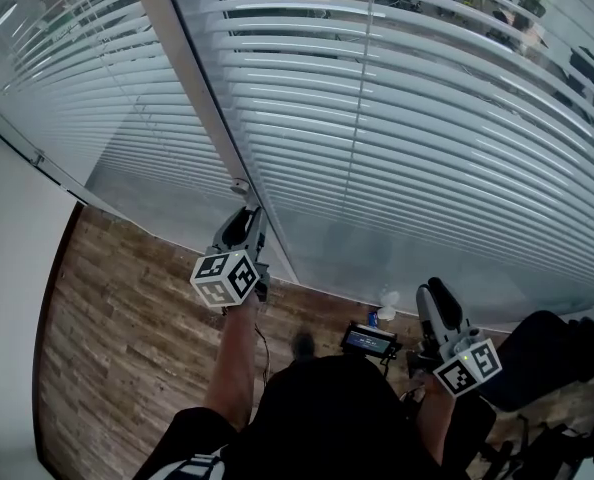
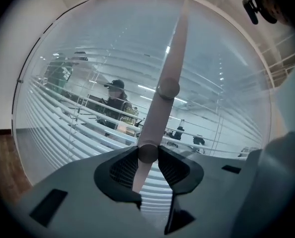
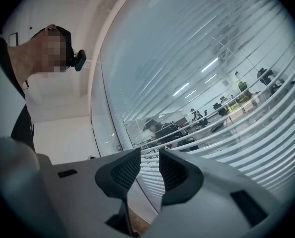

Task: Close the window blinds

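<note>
Scene: A person stands on a wood floor (image 1: 117,328) at a glazed office partition, a gripper in each hand, facing white blinds (image 1: 427,118).
Blinds: The slats are tilted open enough that desks and people in the far office show between them. By that reading the closing is not yet done.
Tilt wand: The pale tilt wand (image 2: 160,108) hangs at the left of the large right-hand pane, near the upright frame post (image 1: 197,98). It hardly shows from the head view.
Left gripper: The left gripper (image 2: 148,155) is clamped on the wand, one ribbed pad on each side, at a round collar low on the rod.
Right gripper: The right gripper (image 3: 150,170) hangs low on the right, well apart from the wand. Its jaws are apart with nothing between them, only slats and glass beyond.
Step in hand: Most likely twisting the wand to tip the slats shut.
Doing it well: Roll the wrist about the rod's own line and keep the rod hanging as it does, rather than dragging it sideways or toward the person. Watch the gaps between slats, and stop once they overlap and the far office is hidden.
Risk: The smooth round rod may slip in the pads, and a sideways pull could strain its upper joint.
</note>
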Tool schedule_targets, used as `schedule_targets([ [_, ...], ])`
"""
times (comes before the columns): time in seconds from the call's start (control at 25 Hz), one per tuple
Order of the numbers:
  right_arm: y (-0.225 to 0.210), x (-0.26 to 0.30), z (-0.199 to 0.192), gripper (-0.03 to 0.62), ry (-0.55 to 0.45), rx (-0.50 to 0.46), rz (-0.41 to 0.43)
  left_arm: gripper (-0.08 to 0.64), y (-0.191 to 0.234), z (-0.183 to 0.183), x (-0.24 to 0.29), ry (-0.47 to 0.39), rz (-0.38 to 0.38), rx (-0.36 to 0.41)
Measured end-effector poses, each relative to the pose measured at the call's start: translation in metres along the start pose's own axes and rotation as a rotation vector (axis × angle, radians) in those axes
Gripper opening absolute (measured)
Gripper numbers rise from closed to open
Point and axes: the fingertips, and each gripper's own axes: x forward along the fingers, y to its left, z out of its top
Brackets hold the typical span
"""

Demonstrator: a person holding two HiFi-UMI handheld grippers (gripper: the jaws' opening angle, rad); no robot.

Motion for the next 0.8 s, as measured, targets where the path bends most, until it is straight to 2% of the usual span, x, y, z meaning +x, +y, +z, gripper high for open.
schedule_targets([
  [0.12,-0.002,-0.001,0.001,0.118,-0.002,0.001,0.0,0.138,-0.002,0.0,0.001,0.014,0.019,0.071],
  [0.2,-0.002,-0.001,0.0,0.118,-0.001,0.002,0.0,0.138,-0.004,0.002,0.0,0.032,0.049,0.148],
  [0.68,-0.004,0.0,-0.001,0.118,0.0,0.009,-0.004,0.138,0.002,-0.008,0.007,0.205,0.269,0.827],
  [0.76,-0.004,-0.001,-0.001,0.118,-0.001,0.01,-0.005,0.138,0.001,-0.009,0.007,0.213,0.28,0.872],
  [0.8,-0.004,-0.001,-0.001,0.118,-0.002,0.01,-0.004,0.138,0.001,-0.009,0.007,0.203,0.27,0.85],
])
